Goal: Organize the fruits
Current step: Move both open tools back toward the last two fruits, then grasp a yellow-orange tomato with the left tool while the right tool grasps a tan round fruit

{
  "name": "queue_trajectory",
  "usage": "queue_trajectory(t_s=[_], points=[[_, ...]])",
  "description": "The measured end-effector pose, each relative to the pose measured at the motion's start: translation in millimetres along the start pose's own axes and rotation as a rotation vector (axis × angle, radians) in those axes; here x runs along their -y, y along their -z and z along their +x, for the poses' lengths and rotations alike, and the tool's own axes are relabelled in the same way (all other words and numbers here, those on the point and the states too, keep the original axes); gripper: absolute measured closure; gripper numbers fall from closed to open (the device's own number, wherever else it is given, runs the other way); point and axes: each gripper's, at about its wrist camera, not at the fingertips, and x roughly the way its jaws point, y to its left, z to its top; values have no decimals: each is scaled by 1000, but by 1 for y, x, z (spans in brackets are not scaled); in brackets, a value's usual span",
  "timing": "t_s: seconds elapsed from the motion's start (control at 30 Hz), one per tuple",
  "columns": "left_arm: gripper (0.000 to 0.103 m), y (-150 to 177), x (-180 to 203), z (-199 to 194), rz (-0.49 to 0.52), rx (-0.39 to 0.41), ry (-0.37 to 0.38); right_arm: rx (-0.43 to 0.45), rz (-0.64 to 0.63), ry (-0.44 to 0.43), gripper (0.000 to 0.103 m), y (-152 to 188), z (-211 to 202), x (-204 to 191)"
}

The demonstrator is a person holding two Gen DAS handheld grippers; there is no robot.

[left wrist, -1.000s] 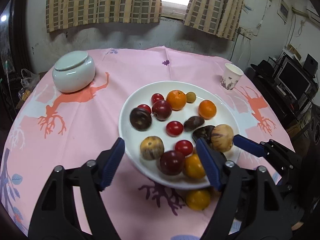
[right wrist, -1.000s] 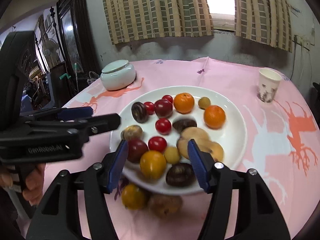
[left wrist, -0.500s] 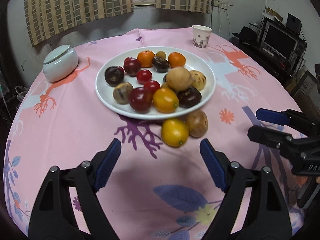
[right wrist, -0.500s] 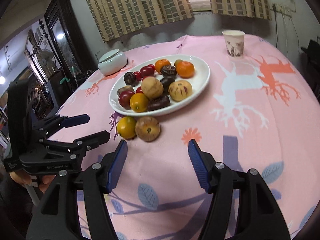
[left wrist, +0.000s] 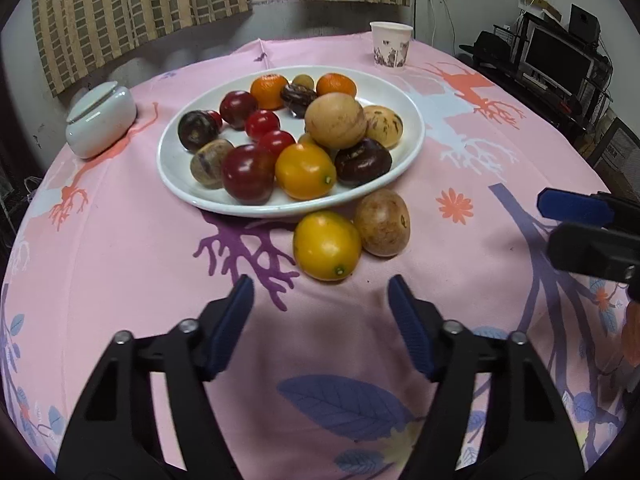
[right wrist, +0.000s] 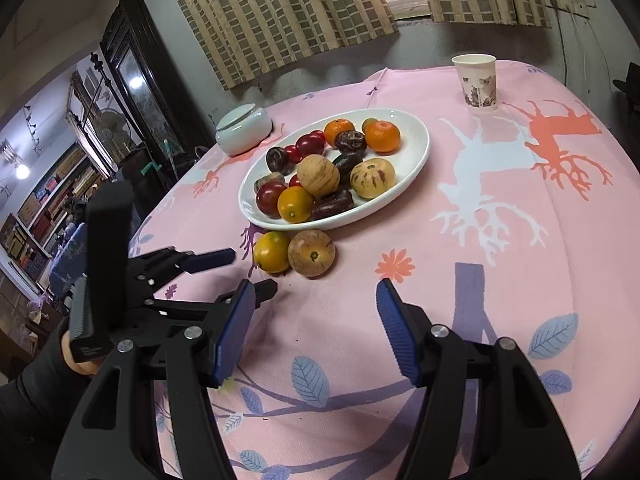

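Fruits fill a white plate mid-surface; two lie loose on the pink cloth just beside its near rim, touching each other: a yellow fruit and a brown fruit. My left gripper and right gripper hover short of them, jaws wide open, holding nothing. Next, I judge, one gripper should straddle a loose fruit, close and lift it to the plate.
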Motion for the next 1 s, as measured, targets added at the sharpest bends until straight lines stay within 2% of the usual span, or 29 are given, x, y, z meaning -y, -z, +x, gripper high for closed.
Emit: queue_trajectory(t_s=[0.07,0.33,0.7,0.77,0.83,0.9,1.0], points=[[44,-1,-2,7,-21,-16,8,-7,6,6,39,1,1,1],[44,-9,2,17,6,-17,-13,-28,25,-33,39,1,2,0],[42,-16,8,18,46,-14,-19,-49,12,-20,39,4,6,-3],[44,-16,6,19,62,-20,-30,-51,10,-17,39,4,7,-3],[52,-16,2,21,71,-22,-53,-54,9,-17,39,4,8,-3],[56,-15,-2,21,64,-31,-36,-59,8,-23,39,5,8,-3],[56,-17,-3,22,46,-38,-28,-67,-1,-24,39,5,10,-6]])
